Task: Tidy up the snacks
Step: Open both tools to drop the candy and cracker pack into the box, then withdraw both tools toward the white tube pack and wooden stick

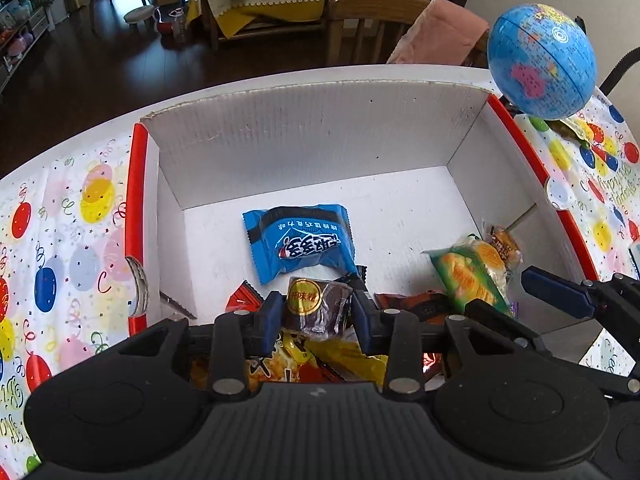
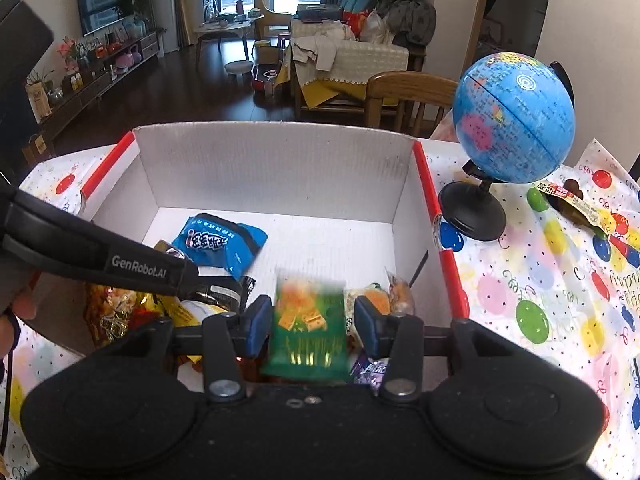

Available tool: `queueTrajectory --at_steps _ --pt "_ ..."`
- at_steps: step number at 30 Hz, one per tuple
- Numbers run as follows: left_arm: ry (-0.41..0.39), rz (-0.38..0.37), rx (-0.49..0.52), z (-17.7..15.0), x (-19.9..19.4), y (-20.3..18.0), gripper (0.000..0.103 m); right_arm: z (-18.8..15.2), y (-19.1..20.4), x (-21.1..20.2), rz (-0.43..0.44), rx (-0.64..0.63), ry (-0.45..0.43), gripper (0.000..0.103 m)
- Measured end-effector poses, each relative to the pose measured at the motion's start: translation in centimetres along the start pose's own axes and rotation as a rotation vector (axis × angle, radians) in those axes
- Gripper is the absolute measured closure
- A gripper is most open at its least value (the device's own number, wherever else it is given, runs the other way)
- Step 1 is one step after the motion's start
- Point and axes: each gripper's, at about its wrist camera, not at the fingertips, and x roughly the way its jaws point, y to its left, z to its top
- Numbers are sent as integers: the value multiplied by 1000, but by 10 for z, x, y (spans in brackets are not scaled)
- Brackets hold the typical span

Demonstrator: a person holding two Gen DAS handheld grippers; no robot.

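Note:
A white cardboard box (image 1: pixel 312 136) with red edges holds several snacks. My left gripper (image 1: pixel 316 312) is over the box's near end, shut on a dark brown snack with a gold label (image 1: pixel 316 306). A blue snack pack (image 1: pixel 300 240) lies on the box floor ahead, also in the right wrist view (image 2: pixel 220 240). My right gripper (image 2: pixel 308 320) is over the box's near right part; its jaws stand apart, and a blurred green snack bag (image 2: pixel 308 332) is between them, seemingly loose. The green bag also shows in the left wrist view (image 1: pixel 472 272).
A blue globe (image 2: pixel 512 120) on a black stand is on the table right of the box. A small snack packet (image 2: pixel 576 204) lies beyond it on the balloon-print tablecloth (image 2: pixel 540 300). A wooden chair (image 2: pixel 404 96) stands behind the table.

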Motion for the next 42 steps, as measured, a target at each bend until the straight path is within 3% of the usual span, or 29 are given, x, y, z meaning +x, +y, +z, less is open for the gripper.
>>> queueTrajectory --at_steps 4,17,20,31,42 --pt "-15 -20 -17 -1 -3 1 46 0 -5 -3 -5 8 3 55" --pt "-73 -42 -45 -20 -48 -9 28 -14 -17 -51 56 43 -87 20" --pt "-91 -30 -58 -30 -63 -12 18 -18 -18 -64 65 41 -108 15" --pt "-125 9 -117 -84 -103 -28 10 -59 -33 -106 116 29 -115 14" --pt "-86 58 -227 -135 -101 -45 10 -111 -62 -99 81 148 4 14"
